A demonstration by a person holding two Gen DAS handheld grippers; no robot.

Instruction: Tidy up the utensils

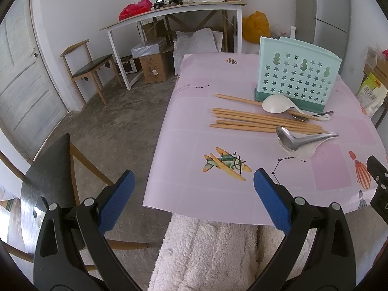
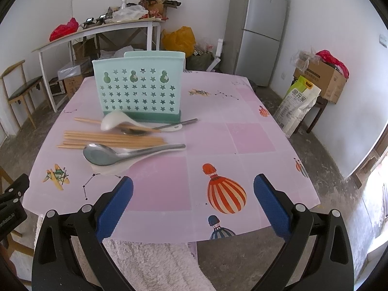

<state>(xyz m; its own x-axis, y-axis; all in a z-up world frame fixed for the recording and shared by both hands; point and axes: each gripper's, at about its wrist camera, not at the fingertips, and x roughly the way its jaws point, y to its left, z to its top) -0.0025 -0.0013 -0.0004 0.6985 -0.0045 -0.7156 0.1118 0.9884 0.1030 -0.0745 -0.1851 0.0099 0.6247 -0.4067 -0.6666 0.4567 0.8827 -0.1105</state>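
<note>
Nearest the cameras, the left gripper (image 1: 194, 191) and the right gripper (image 2: 193, 194) both hang at the near edge of the desk (image 2: 242, 145), each with its jaws spread wide and nothing between the blue pads. A fleecy white fabric (image 1: 206, 249) lies just below the desk edge in both views. Beyond the grippers, on the pink patterned cloth, the first utensil is a metal spoon (image 2: 116, 155) resting on top of a white spoon (image 2: 109, 168), bowls to the left as the right wrist view shows them. Just behind these lies a loose row of wooden chopsticks (image 2: 109, 139), roughly parallel and touching one another. Farther back, a second white spoon (image 2: 116, 120) sits tilted over a smaller metal spoon (image 2: 145, 131) and one more chopstick, all just in front of the holder. The mint-green utensil holder (image 2: 139, 89) stands upright at the far side of the group (its interior is not visible from either camera, though nothing projects above its rim). Judged from this layout, the task appears to be at its start: every visible utensil lies on the desk, none is gripped, and all spoons and chopsticks remain to be transferred to the holder.
</note>
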